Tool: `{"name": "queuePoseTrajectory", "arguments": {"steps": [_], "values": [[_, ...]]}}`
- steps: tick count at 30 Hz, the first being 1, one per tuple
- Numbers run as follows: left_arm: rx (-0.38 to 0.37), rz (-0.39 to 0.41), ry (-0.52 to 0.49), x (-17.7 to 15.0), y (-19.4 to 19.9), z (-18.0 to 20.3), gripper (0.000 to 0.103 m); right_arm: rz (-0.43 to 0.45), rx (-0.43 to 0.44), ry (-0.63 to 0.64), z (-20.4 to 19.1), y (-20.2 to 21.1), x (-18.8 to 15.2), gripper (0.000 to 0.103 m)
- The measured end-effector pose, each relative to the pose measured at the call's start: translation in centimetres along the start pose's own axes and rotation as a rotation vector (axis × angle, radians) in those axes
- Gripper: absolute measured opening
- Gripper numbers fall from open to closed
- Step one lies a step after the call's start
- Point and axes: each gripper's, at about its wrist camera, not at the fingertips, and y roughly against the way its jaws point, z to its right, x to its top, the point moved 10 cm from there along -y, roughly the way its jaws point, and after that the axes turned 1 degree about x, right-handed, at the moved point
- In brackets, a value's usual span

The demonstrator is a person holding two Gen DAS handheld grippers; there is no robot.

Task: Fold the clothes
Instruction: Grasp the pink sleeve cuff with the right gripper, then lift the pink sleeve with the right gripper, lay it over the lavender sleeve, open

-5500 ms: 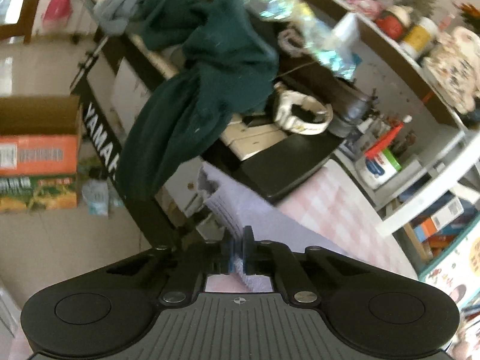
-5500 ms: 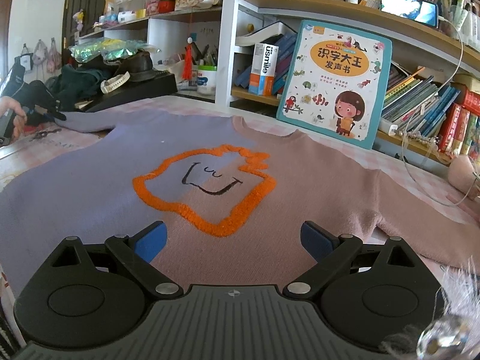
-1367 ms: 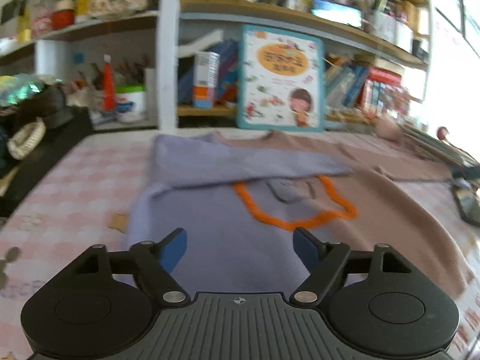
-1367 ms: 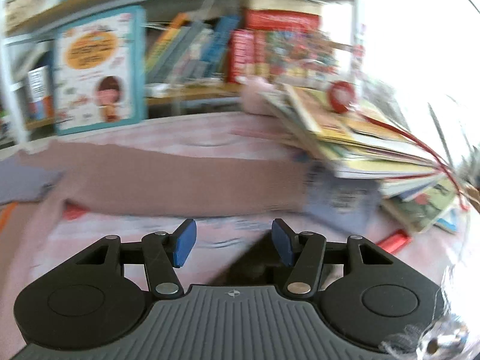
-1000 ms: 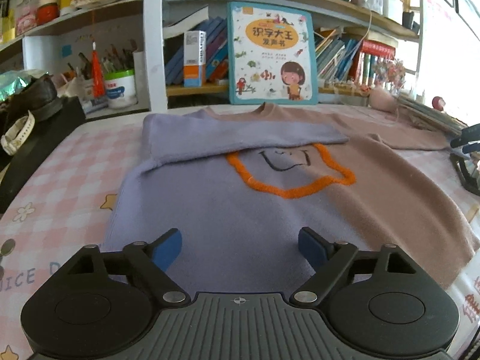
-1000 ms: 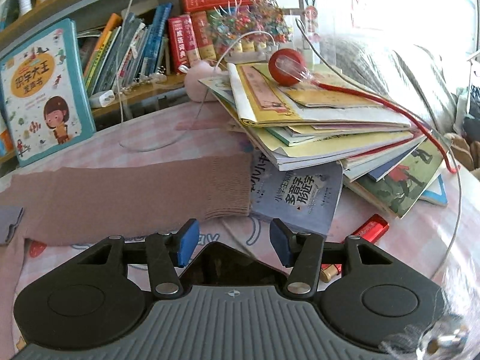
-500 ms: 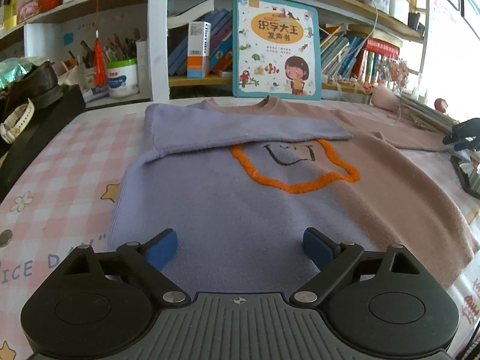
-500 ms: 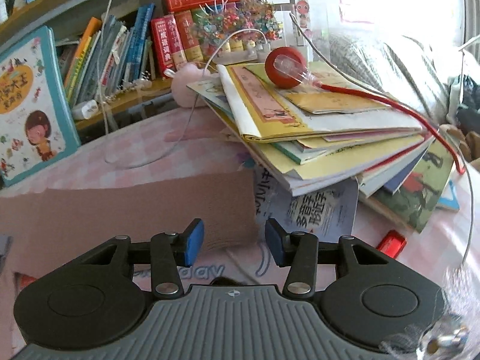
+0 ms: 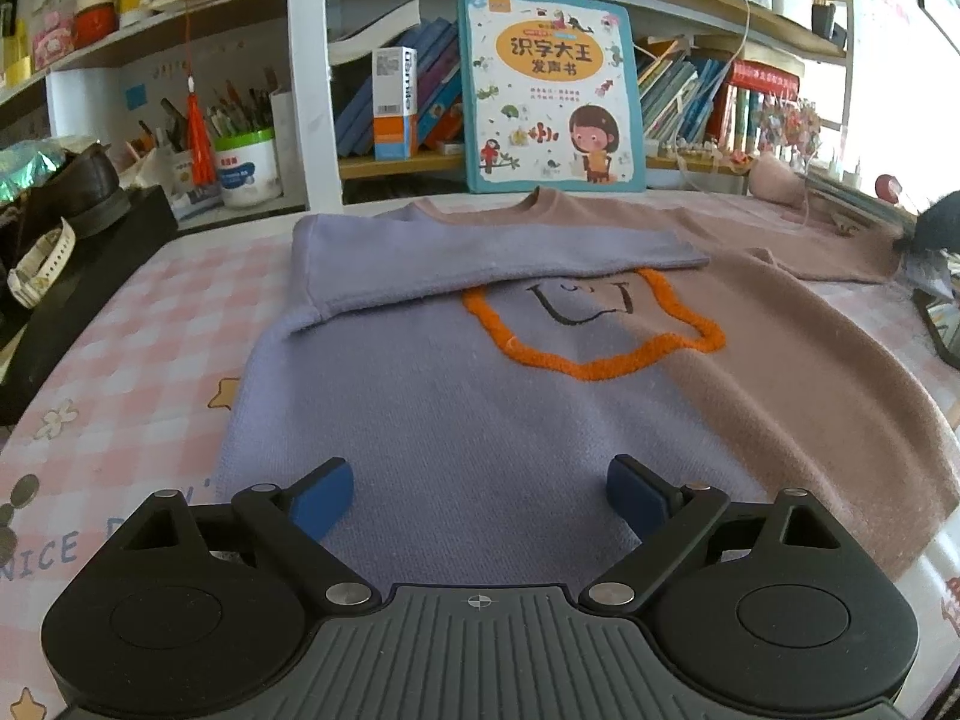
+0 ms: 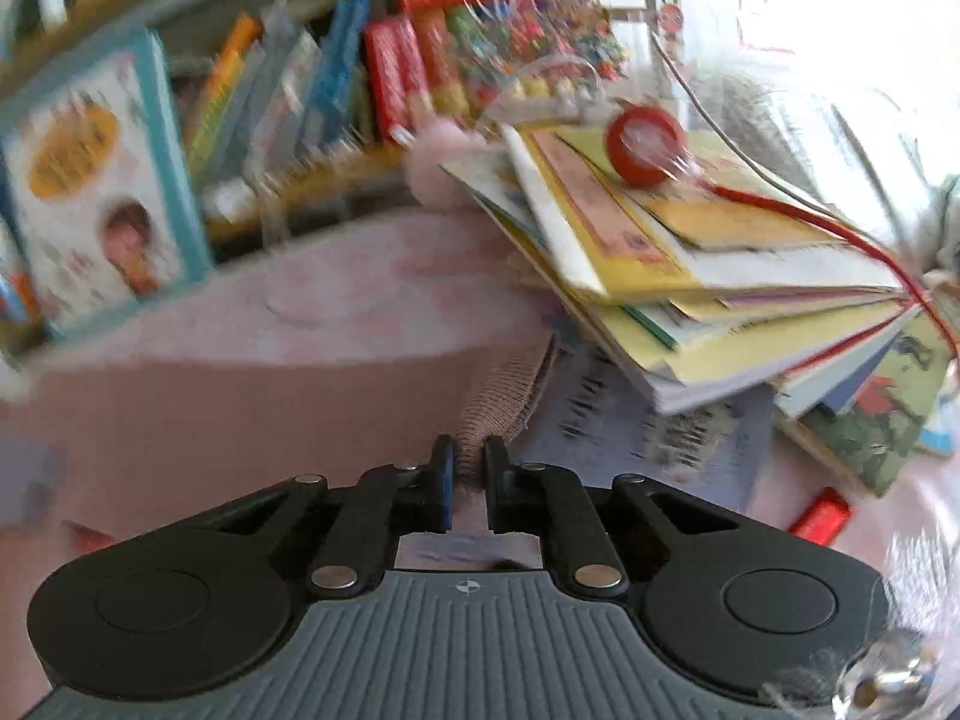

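A pink-and-white checked tablecloth [image 9: 138,324] covered the table, and behind it ran shelves crowded with books, with a teal-edged children's picture book [image 9: 549,90] propped upright against them. A white pen pot [image 9: 246,171] stood on the shelf to the left, and a black case [image 9: 78,276] with a white wristwatch [image 9: 42,264] lay at the table's left edge.

A sweater [image 9: 480,408], half lavender and half dusty pink, lay flat on the cloth with its neck toward the shelves. An orange fuzzy outline [image 9: 594,330] with a small drawn face sat on its chest. The lavender sleeve [image 9: 480,264] was folded across the chest, covering the top of that outline. The pink sleeve [image 9: 828,252] stretched out to the right.

The left gripper [image 9: 480,495] hovered over the sweater's lower hem, its blue-padded fingers [image 9: 318,495] spread wide with nothing between them.

In the blurred right wrist view, the right gripper [image 10: 468,474] was pinched closed on the ribbed cuff [image 10: 504,396] of the pink sleeve, the cuff rising from between the fingers. Just beside it to the right, a fanned stack of booklets [image 10: 720,288] carried a red round object [image 10: 645,144] on top.
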Motion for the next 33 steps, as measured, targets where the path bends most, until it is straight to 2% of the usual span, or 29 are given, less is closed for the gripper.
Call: {"name": "queuePoseTrajectory", "arguments": {"steps": [5, 14, 21, 26, 33], "values": [[-0.001, 0.001, -0.012, 0.0, 0.0, 0.2, 0.094, 0.069, 0.228, 0.004, -7.0, 3.9, 2.8, 0.009], [0.012, 0.01, -0.03, 0.0, 0.1, 0.3, 0.094, 0.123, 0.572, 0.185, -25.5, 7.8, 5.5, 0.009], [0.013, 0.014, -0.029, 0.0, 0.2, 0.3, 0.094, 0.09, 0.707, 0.312, -36.8, 6.4, 3.8, 0.009], [0.009, 0.011, -0.017, 0.0, 0.2, 0.2, 0.094, 0.045, 0.73, 0.331, -40.7, 3.7, 1.9, 0.009], [0.002, 0.001, -0.007, 0.0, 0.1, 0.0, 0.094, -0.033, 0.769, 0.288, -43.8, 0.2, -0.5, 0.009]]}}
